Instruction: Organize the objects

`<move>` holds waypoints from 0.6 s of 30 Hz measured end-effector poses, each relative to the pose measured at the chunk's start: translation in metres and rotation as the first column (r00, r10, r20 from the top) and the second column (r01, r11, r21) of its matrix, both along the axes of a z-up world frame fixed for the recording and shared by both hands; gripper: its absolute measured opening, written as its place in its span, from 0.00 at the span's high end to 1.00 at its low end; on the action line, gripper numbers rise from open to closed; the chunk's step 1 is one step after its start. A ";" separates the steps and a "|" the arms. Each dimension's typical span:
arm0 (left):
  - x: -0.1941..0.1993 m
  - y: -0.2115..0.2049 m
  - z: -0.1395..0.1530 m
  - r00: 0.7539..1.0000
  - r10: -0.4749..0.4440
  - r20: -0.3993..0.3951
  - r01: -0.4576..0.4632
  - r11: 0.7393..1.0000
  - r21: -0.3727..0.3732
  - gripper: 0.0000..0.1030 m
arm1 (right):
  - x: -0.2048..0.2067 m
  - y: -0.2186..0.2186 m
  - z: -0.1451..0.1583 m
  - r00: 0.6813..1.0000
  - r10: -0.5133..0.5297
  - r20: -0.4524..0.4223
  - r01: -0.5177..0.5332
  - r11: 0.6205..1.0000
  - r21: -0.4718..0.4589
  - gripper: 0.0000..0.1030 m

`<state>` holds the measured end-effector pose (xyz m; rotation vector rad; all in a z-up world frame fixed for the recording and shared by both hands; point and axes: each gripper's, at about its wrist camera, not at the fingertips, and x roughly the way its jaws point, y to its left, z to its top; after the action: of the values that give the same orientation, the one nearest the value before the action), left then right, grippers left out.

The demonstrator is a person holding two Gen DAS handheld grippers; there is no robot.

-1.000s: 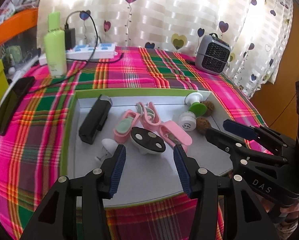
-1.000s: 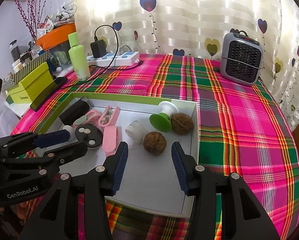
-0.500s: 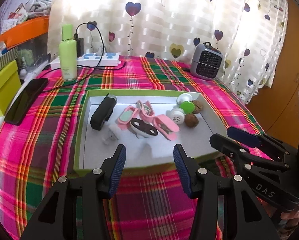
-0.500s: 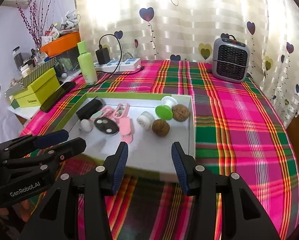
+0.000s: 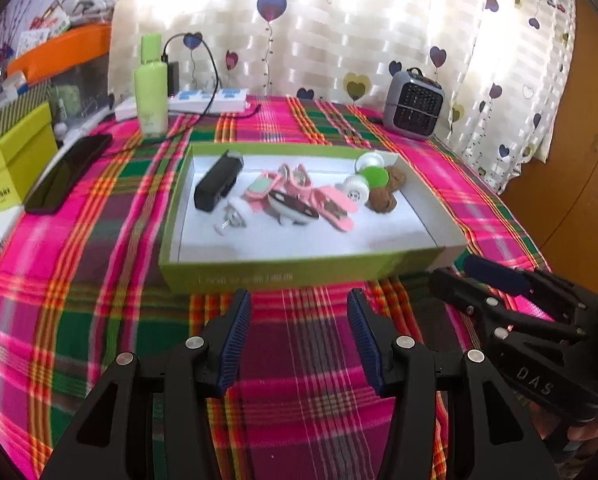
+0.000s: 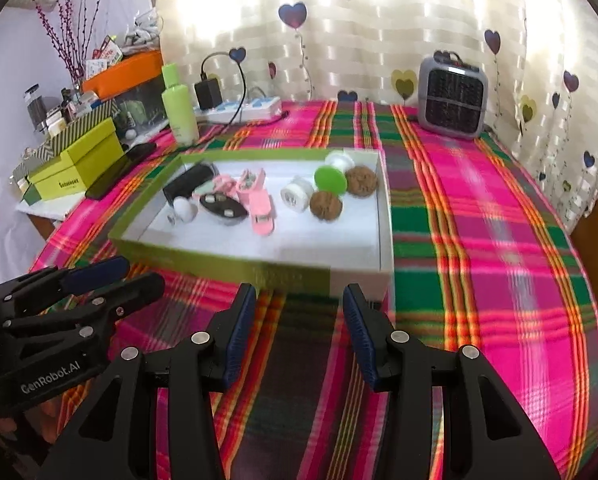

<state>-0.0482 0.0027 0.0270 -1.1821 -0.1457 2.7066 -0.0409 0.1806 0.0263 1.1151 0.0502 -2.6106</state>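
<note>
Grey heater (image 6: 453, 98), green bottle (image 6: 179, 106), power strip (image 6: 245, 110)

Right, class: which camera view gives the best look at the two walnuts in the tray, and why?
The right wrist view: both walnuts sit apart, outlines clear beside the green-topped piece. In the left wrist view they are smaller and farther; the rear walnut is partly hidden behind that piece, the front one shows whole.
</note>
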 end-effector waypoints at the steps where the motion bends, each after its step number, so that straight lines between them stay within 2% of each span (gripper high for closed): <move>1: 0.001 0.000 -0.002 1.000 0.004 0.006 -0.004 1.000 -0.006 0.53 | 0.000 0.000 -0.002 1.000 -0.002 0.006 0.002 1.000 0.010 0.55; 11: -0.001 0.000 -0.018 0.998 0.023 0.055 -0.021 0.999 -0.037 0.53 | 0.005 0.000 -0.018 0.999 -0.017 0.048 0.016 0.999 0.036 0.55; 18: -0.003 0.003 -0.022 0.998 0.026 0.061 -0.023 0.998 -0.057 0.53 | 0.000 0.001 -0.024 0.997 -0.038 0.065 0.035 0.998 0.056 0.55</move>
<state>-0.0513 0.0055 0.0047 -1.2886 -0.0939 2.7135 -0.0410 0.1814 0.0022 1.2316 0.0882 -2.6166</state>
